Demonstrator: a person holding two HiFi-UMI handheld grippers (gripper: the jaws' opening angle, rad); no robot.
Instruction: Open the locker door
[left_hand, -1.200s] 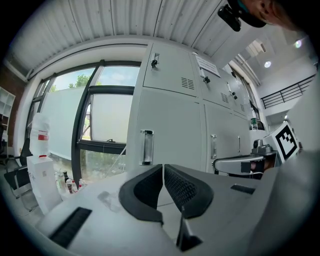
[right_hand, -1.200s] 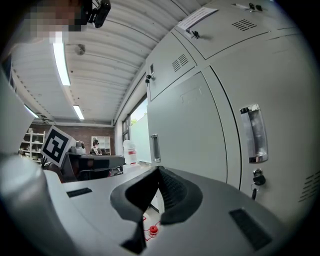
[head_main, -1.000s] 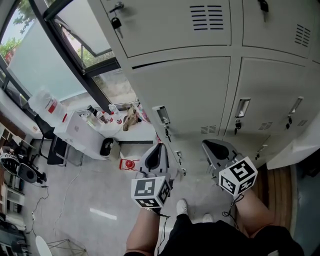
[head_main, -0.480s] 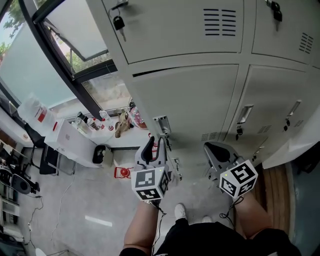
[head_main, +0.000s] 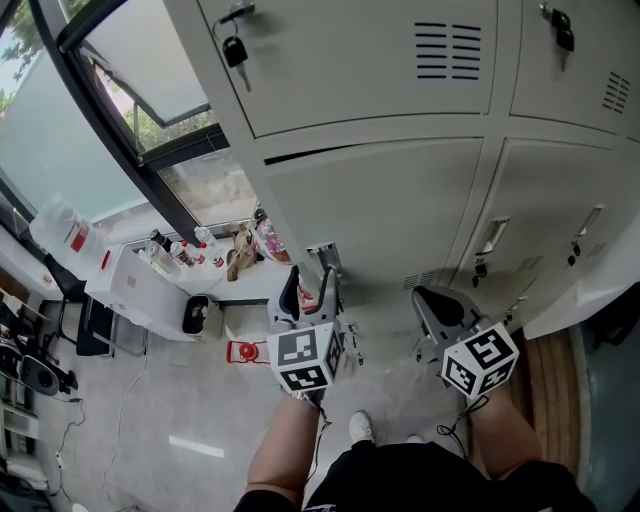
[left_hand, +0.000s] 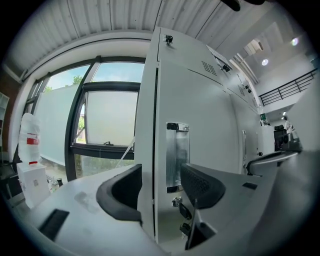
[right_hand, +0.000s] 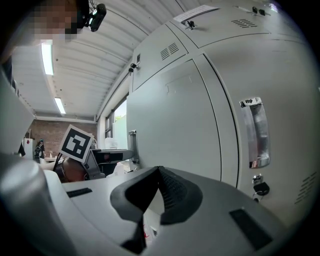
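Locker door (head_main: 370, 205), at the left end of the bank, is seen shut, its metal handle (left_hand: 177, 157) set upright near the left edge and a key (left_hand: 183, 209) hung just below. Reaching is judged to be the step in hand. The left gripper (left_hand: 160, 187) is held level just short of the handle. Its jaws have just been opening and are spread wide, with nothing pressed between them. Handle and door edge are lined up in the gap beyond. The right gripper (right_hand: 159, 192) is kept low to the right, jaws together, empty. Next, a short push forward is called for so the handle is straddled, then a squeeze and an outward pull.
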